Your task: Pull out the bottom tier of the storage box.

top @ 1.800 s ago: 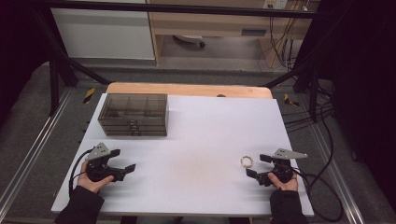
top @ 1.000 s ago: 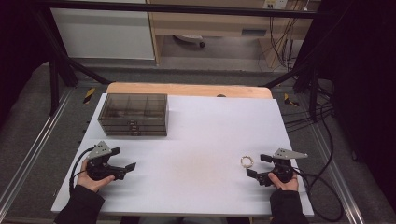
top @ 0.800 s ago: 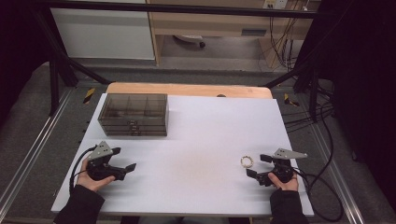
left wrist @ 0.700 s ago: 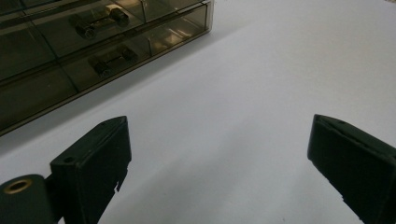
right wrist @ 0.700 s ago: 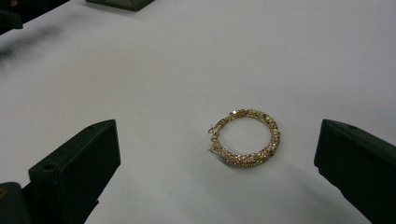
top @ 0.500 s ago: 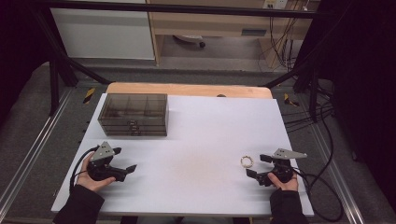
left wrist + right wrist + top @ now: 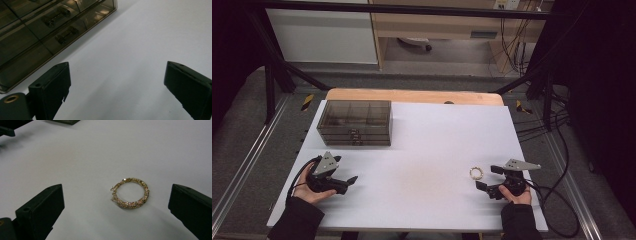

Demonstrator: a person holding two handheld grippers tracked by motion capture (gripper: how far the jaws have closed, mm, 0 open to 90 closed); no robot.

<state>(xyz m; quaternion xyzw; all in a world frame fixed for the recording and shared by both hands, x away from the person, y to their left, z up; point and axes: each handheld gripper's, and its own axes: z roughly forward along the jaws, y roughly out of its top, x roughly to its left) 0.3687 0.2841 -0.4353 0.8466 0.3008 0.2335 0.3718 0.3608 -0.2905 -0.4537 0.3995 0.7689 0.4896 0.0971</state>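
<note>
Two grippers are sitting low near the front edge of the white table (image 7: 427,135), and I'm holding both with jaws spread wide, gripping nothing. I'm keeping the right gripper (image 7: 488,179) just beside the gold bracelet (image 7: 130,193), which is lying flat on the table ahead of its jaws, not touching them. I'm pointing the left gripper (image 7: 346,180) across bare table, with the smoky drawer box (image 7: 42,32) standing near the far left.
</note>
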